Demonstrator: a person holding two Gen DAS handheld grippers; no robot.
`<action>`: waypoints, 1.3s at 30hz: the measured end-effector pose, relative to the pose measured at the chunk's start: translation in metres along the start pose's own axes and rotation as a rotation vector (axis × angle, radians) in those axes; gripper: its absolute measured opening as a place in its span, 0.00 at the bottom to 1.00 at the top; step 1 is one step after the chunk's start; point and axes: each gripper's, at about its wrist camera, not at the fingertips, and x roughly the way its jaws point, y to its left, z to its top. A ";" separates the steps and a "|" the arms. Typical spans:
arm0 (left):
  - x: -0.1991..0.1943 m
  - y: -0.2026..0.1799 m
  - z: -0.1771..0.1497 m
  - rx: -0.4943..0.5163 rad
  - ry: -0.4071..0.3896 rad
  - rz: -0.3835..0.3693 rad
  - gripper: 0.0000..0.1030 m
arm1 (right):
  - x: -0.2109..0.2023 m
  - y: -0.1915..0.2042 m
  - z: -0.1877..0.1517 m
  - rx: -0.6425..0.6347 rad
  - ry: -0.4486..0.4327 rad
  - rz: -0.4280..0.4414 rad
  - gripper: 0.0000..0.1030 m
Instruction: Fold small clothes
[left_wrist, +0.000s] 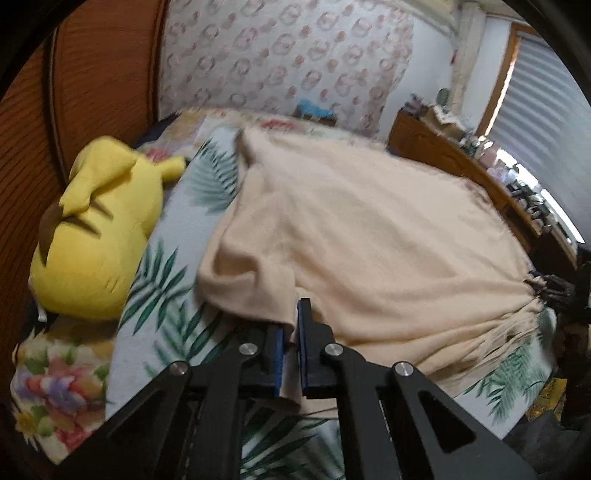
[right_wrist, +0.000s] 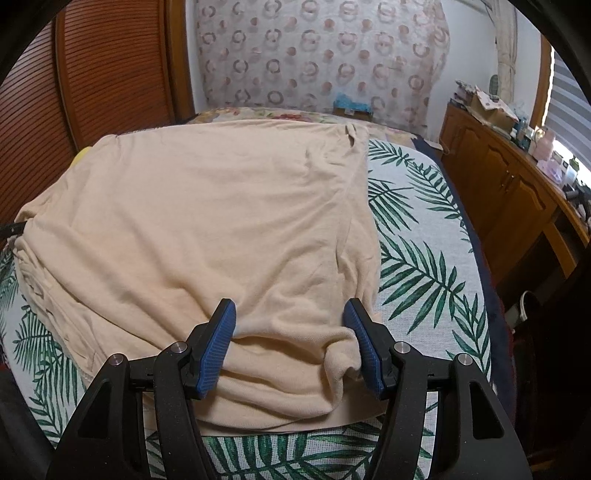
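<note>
A: Left gripper — we've got it clamped on the near edge of the beige garment, fabric pinched between the blue pads.

B: Right gripper?

A: Jaws apart, straddling a bunched fold at the garment's near hem; we can't tell whether the pads press it.

B: Garment location?

A: Spread ahead of both grippers on the leaf-print bedcover. Yellow plush toy lies off its left side.

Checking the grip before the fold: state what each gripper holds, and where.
Left gripper pinches the near hem of the beige knit garment. Right gripper stands open astride a bunched near edge, holding nothing.
</note>
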 end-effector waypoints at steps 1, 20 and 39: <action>-0.005 -0.006 0.004 0.007 -0.032 -0.017 0.02 | 0.000 0.000 0.000 0.000 0.000 0.000 0.61; -0.006 -0.182 0.100 0.296 -0.169 -0.370 0.00 | -0.008 -0.011 -0.002 0.100 -0.061 0.029 0.60; 0.008 -0.284 0.117 0.486 -0.057 -0.461 0.31 | -0.052 -0.036 -0.007 0.210 -0.160 -0.008 0.60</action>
